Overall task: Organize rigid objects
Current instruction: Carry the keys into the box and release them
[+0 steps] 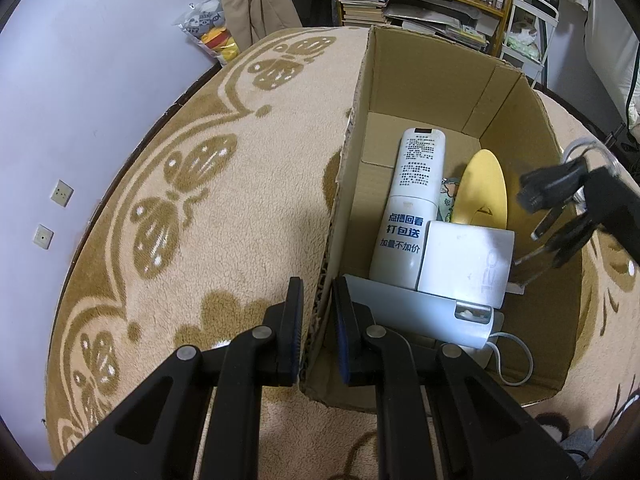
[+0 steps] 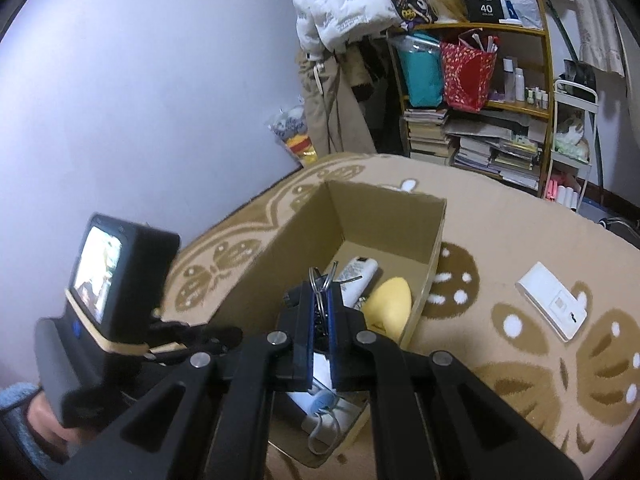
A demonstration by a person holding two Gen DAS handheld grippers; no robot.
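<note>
Left wrist view, foreground: the left claw (image 1: pixel 318 332) is seen clamped on the near left wall of the cardboard box (image 1: pixel 424 80), one finger lying outside the wall and one inside it. The box is seen resting on a beige blanket with a brown butterfly pattern (image 1: pixel 224 216).

Inside the box, nearest the claw, a flat grey device with a white cable (image 1: pixel 412 312) is shown, and against it a white rectangular object (image 1: pixel 464 264). Beside these a white remote control (image 1: pixel 408 208) is laid lengthwise on the box floor, and a yellow oval object (image 1: pixel 482 190) is propped to its right.

At the right edge of the same view the right claw (image 1: pixel 532 196) is seen above the box's right side, with keys on a ring (image 1: pixel 560 236) hanging from it.

Right wrist view, foreground: the right claw (image 2: pixel 320 328) is shown closed on the key ring (image 2: pixel 320 280), which protrudes from between the fingers over the open box (image 2: pixel 384 204). The remote (image 2: pixel 358 276) and the yellow object (image 2: pixel 390 308) are visible below. The left claw's camera unit (image 2: pixel 108 276) is seen at left.

On the blanket (image 2: pixel 500 236), well apart from the box on its right, a white flat device (image 2: pixel 552 300) is laid. In the background a shelf of books and bags (image 2: pixel 472 92) is shown.
</note>
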